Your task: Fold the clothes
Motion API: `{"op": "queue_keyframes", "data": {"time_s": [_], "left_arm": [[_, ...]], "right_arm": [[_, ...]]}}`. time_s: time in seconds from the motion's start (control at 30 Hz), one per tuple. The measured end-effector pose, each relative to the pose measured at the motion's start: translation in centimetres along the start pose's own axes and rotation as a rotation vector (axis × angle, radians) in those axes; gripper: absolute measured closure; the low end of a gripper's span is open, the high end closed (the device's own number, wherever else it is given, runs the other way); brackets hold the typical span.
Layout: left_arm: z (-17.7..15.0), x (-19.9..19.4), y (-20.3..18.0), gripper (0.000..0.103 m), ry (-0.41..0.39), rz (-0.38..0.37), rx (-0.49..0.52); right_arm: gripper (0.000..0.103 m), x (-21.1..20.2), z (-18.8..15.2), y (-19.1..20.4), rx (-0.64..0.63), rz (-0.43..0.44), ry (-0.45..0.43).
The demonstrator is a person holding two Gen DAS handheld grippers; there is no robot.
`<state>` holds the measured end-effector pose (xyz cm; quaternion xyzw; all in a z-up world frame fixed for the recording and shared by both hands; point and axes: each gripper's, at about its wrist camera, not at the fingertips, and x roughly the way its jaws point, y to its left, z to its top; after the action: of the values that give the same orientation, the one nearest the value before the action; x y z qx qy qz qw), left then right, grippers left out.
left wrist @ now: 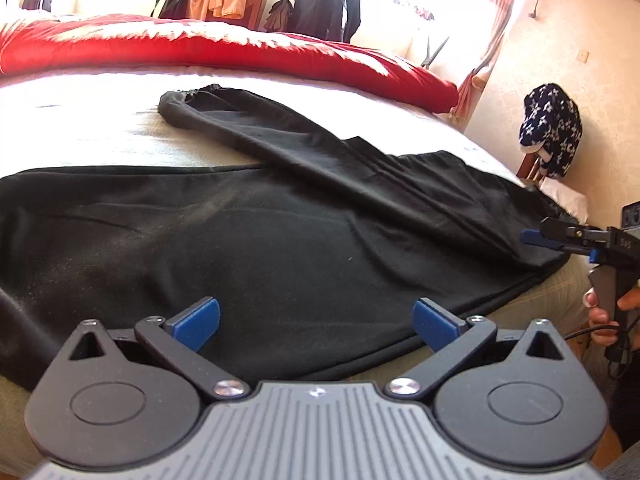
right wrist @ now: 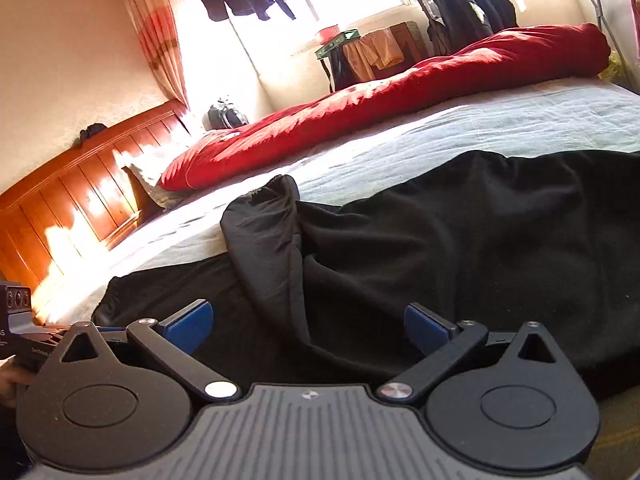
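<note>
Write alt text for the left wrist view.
A black garment lies spread on a bed, one sleeve folded diagonally across it. The open left hand-held gripper hovers at its near edge; a red duvet lies behind.

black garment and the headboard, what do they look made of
Black garment: soft matte knit, likely cotton or fleece; it drapes in loose folds and shows lint. Headboard: wood with a glossy varnish, going by the plank grooves and bright sunlit reflections.

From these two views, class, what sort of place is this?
Most likely a bedroom: a bed with a wooden headboard, a red duvet, and jackets hanging by the window.
</note>
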<state>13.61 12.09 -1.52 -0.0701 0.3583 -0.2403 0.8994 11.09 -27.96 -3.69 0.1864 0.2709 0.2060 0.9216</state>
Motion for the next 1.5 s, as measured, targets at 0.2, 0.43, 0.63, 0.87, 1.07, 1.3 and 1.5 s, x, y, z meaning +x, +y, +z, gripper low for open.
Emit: {"op": "queue_keyframes", "data": {"time_s": [0.2, 0.43, 0.63, 0.87, 1.07, 1.3, 1.5], "left_arm": [[2.6, 3.0, 0.2, 0.001, 0.017, -0.181, -0.085], [5.3, 7.9, 1.2, 0.001, 0.139, -0.248, -0.239], [6.1, 9.6, 1.9, 0.001, 0.199, -0.239, -0.365], [5.8, 10.3, 1.9, 0.001, 0.187, -0.199, -0.505], [5.3, 11.0, 1.0, 0.000, 0.149, -0.139, -0.562], [6.0, 10.8, 0.8, 0.000, 0.152, -0.095, -0.618], [6.9, 8.9, 1.0, 0.001, 0.122, -0.079, -0.619]], "right_arm": [[0.000, 5.1, 3.4, 0.4, 0.019, 0.173, 0.088], [0.000, 12.0, 6.2, -0.8, 0.116, 0.309, 0.281], [0.000, 16.3, 7.6, -2.1, 0.187, 0.387, 0.423], [0.000, 20.5, 9.2, -2.9, 0.222, 0.477, 0.524], [0.000, 22.2, 9.8, -3.7, 0.275, 0.541, 0.580], [0.000, 22.3, 10.0, -3.7, 0.295, 0.594, 0.573], [0.000, 21.9, 10.0, -2.4, 0.311, 0.644, 0.561]]}}
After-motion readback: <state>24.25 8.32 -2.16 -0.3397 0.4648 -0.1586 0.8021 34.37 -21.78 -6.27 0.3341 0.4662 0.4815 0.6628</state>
